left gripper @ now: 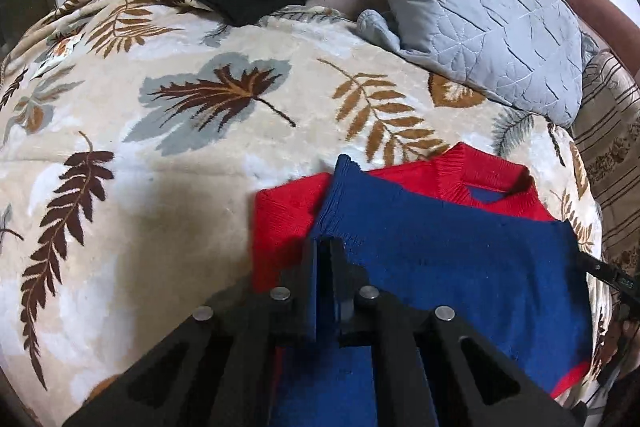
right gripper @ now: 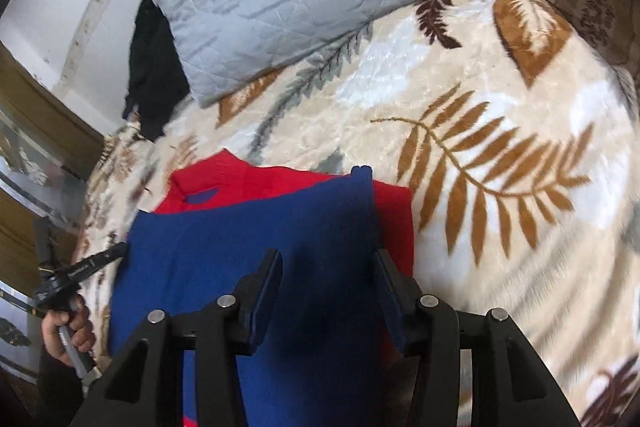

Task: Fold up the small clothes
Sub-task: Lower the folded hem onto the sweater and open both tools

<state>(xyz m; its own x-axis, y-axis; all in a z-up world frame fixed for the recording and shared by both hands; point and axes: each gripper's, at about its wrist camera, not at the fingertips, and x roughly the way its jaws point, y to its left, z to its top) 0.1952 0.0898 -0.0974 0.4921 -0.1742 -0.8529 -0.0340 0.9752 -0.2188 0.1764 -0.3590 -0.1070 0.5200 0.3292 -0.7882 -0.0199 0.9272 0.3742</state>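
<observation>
the left gripper (left gripper: pixel 325 247) is clamped on the red and blue sweater (left gripper: pixel 460 259) on the leaf-print blanket (left gripper: pixel 180 155); the right gripper (right gripper: pixel 328 267) hovers above it, jaws wide apart, holding nothing.

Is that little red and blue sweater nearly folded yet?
Partway, it seems. The sweater lies flat on the blanket, blue sides already lapped over the red. The left gripper is pinching a blue edge; the right gripper hangs open above. Folding it up shorter looks left.
</observation>
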